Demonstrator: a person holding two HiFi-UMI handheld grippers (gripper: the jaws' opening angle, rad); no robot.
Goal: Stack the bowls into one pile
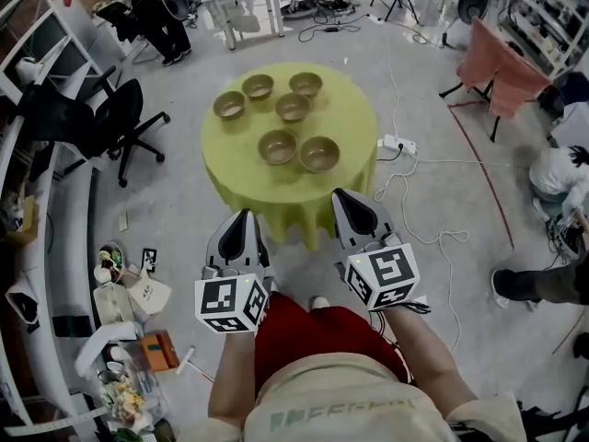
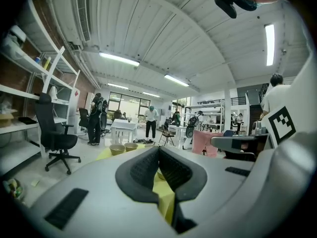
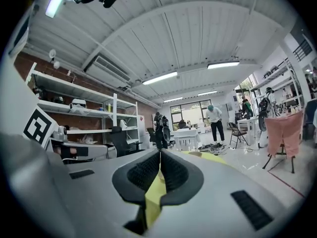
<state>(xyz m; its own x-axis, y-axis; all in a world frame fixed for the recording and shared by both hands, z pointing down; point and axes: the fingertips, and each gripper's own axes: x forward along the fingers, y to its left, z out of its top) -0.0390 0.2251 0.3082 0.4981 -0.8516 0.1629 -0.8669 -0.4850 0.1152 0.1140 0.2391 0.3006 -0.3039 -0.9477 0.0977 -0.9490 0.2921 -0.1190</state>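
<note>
1. Bowls (image 1: 277,146): six, brown, all lying apart on the round yellow-green table (image 1: 354,118), upper centre of head view.
2. Left gripper (image 1: 244,217): jaws pressed together, nothing between them; lower centre, below the table.
3. Right gripper (image 1: 341,196): jaws likewise together, empty; beside the left.

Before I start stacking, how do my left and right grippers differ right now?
The right gripper is held further forward, nearer the table, than the left gripper. The right marker cube shows a different pattern from the left marker cube. Shared: both sets of tongs are shut on nothing, and neither touches the bowls.
</note>
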